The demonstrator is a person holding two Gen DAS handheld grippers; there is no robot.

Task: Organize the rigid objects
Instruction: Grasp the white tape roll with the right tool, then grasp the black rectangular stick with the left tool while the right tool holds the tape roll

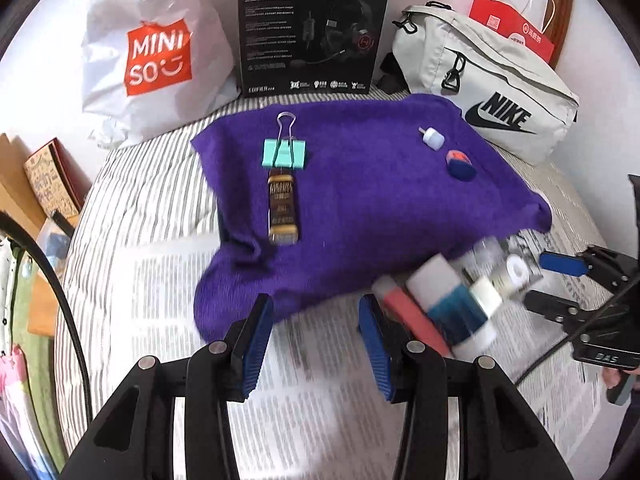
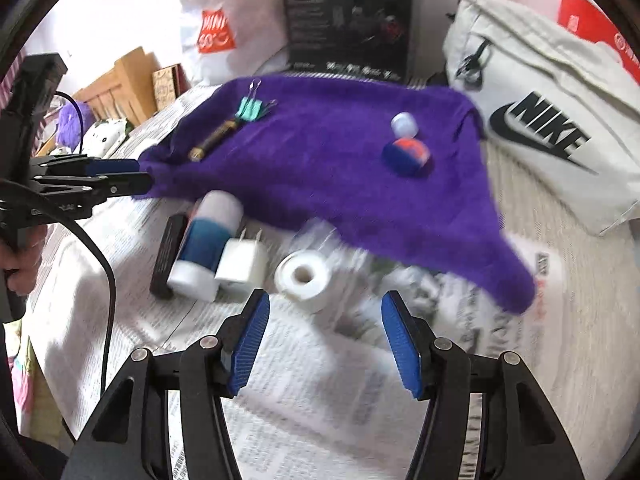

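Lying just beyond right gripper point(image 2: 322, 340) fingers: tape roll point(image 2: 304, 278).

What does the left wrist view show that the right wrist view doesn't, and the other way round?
Only the left wrist view shows the Edifier box print sharply. Only the right wrist view shows the charger plug prongs and the tape roll clearly. Both show the purple cloth carrying the teal binder clip, with the left gripper and right gripper open and empty.
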